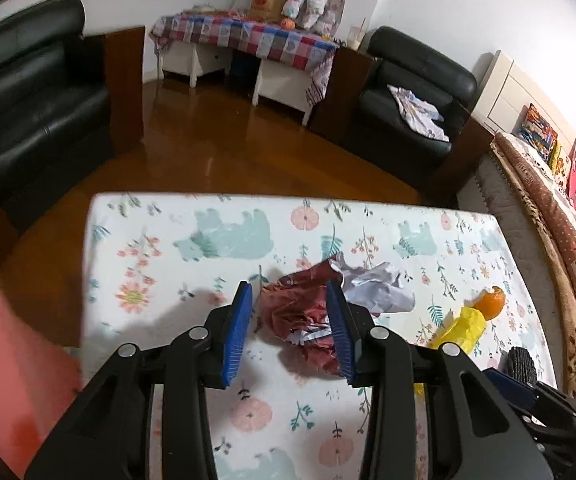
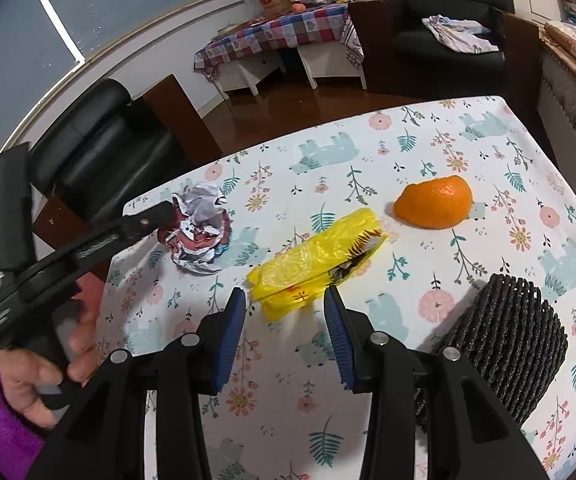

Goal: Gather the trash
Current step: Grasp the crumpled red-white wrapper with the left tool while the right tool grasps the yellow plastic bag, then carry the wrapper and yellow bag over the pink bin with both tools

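Note:
A crumpled dark-red and white wrapper [image 1: 308,316] lies on the flowered tablecloth [image 1: 167,248]. My left gripper [image 1: 290,296] is open, its blue fingers either side of the wrapper's near part. In the right wrist view the wrapper [image 2: 197,232] lies at the table's left edge with the left gripper's tip against it. A yellow plastic bag [image 2: 312,260] lies mid-table, and my right gripper [image 2: 283,300] is open just in front of its near end. An orange peel [image 2: 434,202] lies beyond the bag. The bag [image 1: 460,328] and peel [image 1: 492,302] also show in the left wrist view.
A black woven basket [image 2: 508,340] stands on the table at the right front. Black armchairs [image 1: 27,100] [image 1: 412,92], a checked-cloth side table [image 1: 247,36] and a bed [image 1: 548,200] surround the table on a wooden floor.

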`<state>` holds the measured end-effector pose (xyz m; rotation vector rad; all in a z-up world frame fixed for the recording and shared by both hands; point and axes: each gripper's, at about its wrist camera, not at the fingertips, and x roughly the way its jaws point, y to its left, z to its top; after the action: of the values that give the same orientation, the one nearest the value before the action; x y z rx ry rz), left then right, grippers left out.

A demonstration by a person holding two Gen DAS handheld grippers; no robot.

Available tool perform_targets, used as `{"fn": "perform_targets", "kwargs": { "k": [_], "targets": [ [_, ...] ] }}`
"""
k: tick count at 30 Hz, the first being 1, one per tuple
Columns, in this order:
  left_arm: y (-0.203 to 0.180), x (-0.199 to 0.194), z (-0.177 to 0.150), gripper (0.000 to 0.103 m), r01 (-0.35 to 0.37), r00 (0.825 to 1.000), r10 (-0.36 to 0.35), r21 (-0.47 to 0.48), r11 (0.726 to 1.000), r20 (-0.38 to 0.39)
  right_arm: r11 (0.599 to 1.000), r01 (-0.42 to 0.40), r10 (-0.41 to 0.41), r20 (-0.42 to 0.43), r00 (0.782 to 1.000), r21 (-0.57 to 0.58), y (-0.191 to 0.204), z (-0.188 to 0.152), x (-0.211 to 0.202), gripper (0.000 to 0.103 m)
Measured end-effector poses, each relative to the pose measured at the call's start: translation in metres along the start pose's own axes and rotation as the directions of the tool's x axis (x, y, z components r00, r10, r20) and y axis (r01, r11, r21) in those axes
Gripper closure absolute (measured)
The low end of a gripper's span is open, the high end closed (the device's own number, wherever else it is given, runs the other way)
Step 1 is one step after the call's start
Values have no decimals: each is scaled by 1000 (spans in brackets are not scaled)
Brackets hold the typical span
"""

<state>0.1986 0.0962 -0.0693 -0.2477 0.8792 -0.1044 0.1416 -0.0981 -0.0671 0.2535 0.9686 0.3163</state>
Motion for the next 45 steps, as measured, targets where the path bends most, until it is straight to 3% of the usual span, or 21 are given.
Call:
{"fn": "perform_targets", "kwargs": {
  "k": [2, 7, 9, 12, 17, 24, 29, 30, 31, 34, 41, 45],
  "targets": [
    [2, 6, -4, 64, 20, 1000, -20, -19, 1000, -24, 1000, -3, 3, 0, 1000, 8, -3, 0, 0, 63],
    [1, 1, -16, 65, 63, 998, -63, -23, 998, 2, 999, -15, 15, 4, 1000, 33, -9, 2, -3, 63],
    [-4, -2, -19, 78, 62, 998, -62, -8, 998, 5, 999, -18, 18, 2, 1000, 38, -9, 2, -4, 62],
    [-10, -10, -26, 81, 75, 997, -75, -2, 997, 18, 999, -21, 20, 4, 1000, 37, -7, 2, -6, 62],
    [-19, -31, -39, 82, 54, 997, -56, 39, 998, 57, 999, -17, 17, 8, 1000, 49, -6, 4, -5, 60],
    [-14, -62, -58, 82, 11, 994, -17, 60, 998, 108, 979, 21, -21, -5, 1000, 203, -12, 22, 14, 58],
    [-10, -75, -67, 82, -6, 993, 0, 52, 999, 116, 972, 118, -114, -30, 993, 201, -4, 25, 35, 58],
    [-8, -78, -69, 82, -9, 993, 3, 46, 999, 115, 973, 130, -126, -31, 992, 192, -3, 24, 38, 61],
    [-6, -81, -71, 82, -9, 993, 4, 39, 999, 114, 975, 147, -148, -10, 989, 166, 0, 22, 37, 73],
    [-3, -88, -76, 82, -8, 993, 6, 19, 1000, 117, 980, 146, -146, -7, 989, 133, -1, 19, 38, 87],
    [0, -107, -86, 82, -18, 991, 19, -10, 1000, 129, 995, 80, -79, -16, 997, 63, -7, 6, 18, 89],
    [3, -117, -90, 82, -40, 990, 46, -42, 998, 131, 999, 35, -36, -27, 999, -32, 6, -6, -3, 89]
  ]
}}
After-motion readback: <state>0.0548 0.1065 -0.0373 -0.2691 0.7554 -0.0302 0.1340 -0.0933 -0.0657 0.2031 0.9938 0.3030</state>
